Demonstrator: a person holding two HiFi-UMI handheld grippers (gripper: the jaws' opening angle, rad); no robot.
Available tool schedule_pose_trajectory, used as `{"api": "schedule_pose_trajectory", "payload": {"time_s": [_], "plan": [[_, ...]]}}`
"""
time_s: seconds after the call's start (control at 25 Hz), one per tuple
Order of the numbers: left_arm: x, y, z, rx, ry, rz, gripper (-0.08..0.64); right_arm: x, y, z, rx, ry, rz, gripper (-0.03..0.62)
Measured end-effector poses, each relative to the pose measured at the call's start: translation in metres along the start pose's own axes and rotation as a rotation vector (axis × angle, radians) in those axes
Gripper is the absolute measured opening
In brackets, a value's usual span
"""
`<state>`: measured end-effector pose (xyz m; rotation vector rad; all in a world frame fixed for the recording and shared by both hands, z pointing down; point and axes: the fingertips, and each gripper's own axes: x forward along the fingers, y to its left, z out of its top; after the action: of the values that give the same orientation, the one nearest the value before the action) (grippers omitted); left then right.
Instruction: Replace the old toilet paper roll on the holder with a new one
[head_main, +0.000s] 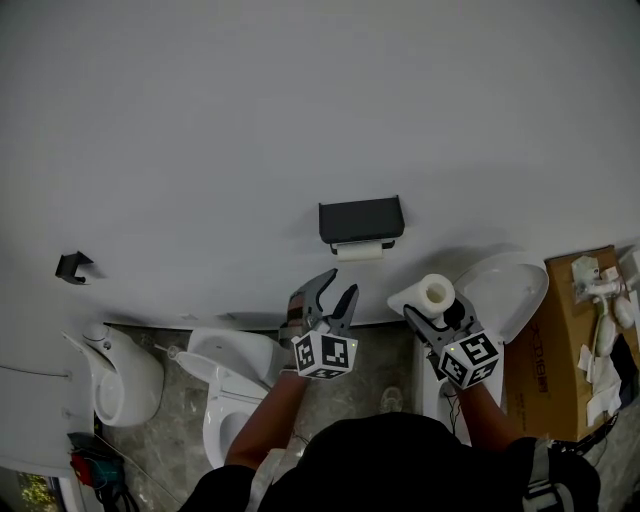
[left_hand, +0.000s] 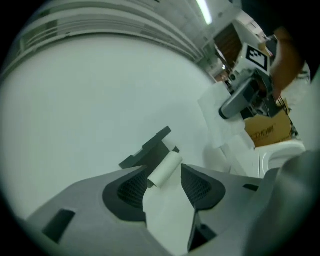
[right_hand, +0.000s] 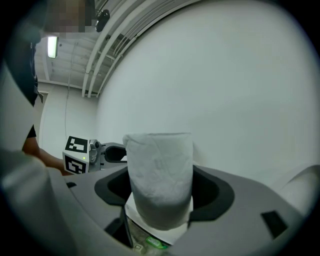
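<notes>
Head view: L gripper jaws released, spread apart, gripping nothing. Tips aim up at the wall, just under the black holder. Old roll is thin, sits on the holder's underside, ahead of L tips, not touching. R gripper is clenched on the new roll; the roll sits between the jaws w/ core hole facing the camera, right of L jaws and lower than the holder. White toilet lid lies beyond R jaws, cardboard box further right.

Left gripper view: pads stand well apart. Old roll + holder show thru the gap, beyond the tips, tilted in frame, no contact. R gripper w/ its marker cube sits up-right of the jaws, box behind it.

Right gripper view: pads press both sides of the new roll, which stands up out of the jaws & fills the gap. Plain wall ahead. L gripper sits left of the jaws, apart.
</notes>
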<state>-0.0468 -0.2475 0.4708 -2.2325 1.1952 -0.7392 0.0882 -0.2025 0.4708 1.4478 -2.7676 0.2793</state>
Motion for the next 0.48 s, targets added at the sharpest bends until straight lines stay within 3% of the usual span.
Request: {"api": "schedule_pose_trajectory", "payload": {"time_s": [0.2, 0.48], "plan": [[0.029, -0.014, 0.003, 0.309, 0.07, 0.002, 0.222, -0.003, -0.019, -0.008, 0.017, 0.02, -0.022, 0.318], [0.072, -0.018, -0.013, 0.543, 0.196, 0.01, 0.253, -0.002, -0.034, -0.006, 0.024, 0.012, -0.017, 0.318]]}}
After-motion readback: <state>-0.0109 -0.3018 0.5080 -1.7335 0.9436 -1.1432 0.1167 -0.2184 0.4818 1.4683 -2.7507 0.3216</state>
